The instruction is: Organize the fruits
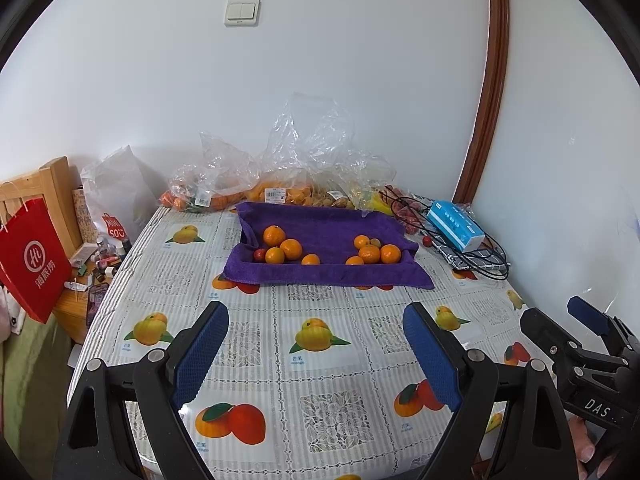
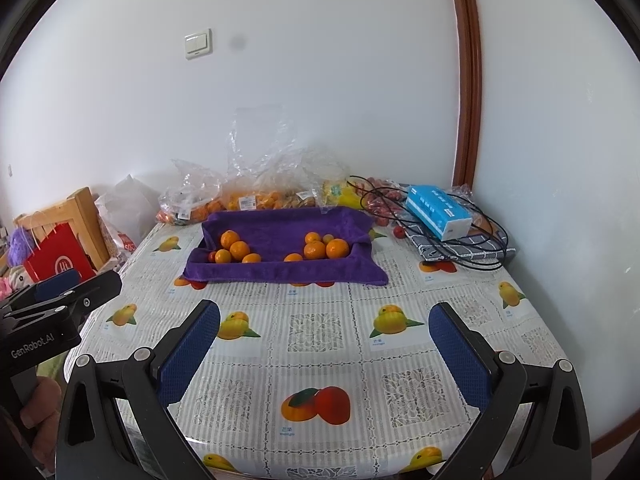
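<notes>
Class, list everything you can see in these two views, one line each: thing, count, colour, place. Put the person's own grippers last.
purple towel: one, purple, far middle of the table
oranges: about ten, orange, two clusters on the towel
small red fruit: one, red, left cluster
plastic bags of fruit: several, clear, behind the towel by the wall
tissue box: one, blue, far right on black cables
tablecloth: one, white with fruit prints
red paper bag: one, left of table
light switch: one, white, wall
left gripper: open, empty
right gripper: open, empty
</notes>
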`<state>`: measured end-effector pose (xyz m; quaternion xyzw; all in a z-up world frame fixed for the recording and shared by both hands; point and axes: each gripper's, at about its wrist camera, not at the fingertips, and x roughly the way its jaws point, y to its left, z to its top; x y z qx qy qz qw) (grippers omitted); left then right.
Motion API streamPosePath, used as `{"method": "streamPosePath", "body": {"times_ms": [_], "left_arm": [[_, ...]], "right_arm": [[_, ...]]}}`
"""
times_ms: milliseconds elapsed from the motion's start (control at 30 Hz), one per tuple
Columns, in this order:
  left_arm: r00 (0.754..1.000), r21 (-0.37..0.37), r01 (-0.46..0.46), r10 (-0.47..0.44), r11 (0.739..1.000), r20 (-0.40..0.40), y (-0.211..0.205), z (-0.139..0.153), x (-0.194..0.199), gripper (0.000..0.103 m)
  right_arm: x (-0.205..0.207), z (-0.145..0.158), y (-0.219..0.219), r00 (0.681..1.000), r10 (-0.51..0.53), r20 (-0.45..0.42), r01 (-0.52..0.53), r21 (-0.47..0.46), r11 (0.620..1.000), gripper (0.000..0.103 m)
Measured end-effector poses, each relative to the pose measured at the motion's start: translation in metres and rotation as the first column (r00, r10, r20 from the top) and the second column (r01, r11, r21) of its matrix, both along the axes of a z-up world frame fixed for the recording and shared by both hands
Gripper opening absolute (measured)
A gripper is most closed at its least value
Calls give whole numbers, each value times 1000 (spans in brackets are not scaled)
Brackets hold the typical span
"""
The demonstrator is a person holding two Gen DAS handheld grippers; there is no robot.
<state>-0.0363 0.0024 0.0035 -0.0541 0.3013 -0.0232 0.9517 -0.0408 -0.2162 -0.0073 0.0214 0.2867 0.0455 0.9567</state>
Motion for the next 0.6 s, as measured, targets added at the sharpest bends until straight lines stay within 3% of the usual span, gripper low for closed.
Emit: {"method": "streamPosePath", "body": {"times_ms": [600], "left_arm": [[1000, 1, -11, 11, 1000, -3, 1, 2, 2, 89]], "right_arm": [[6, -1, 6, 1000, 15, 0, -15, -15, 1000, 103]]}}
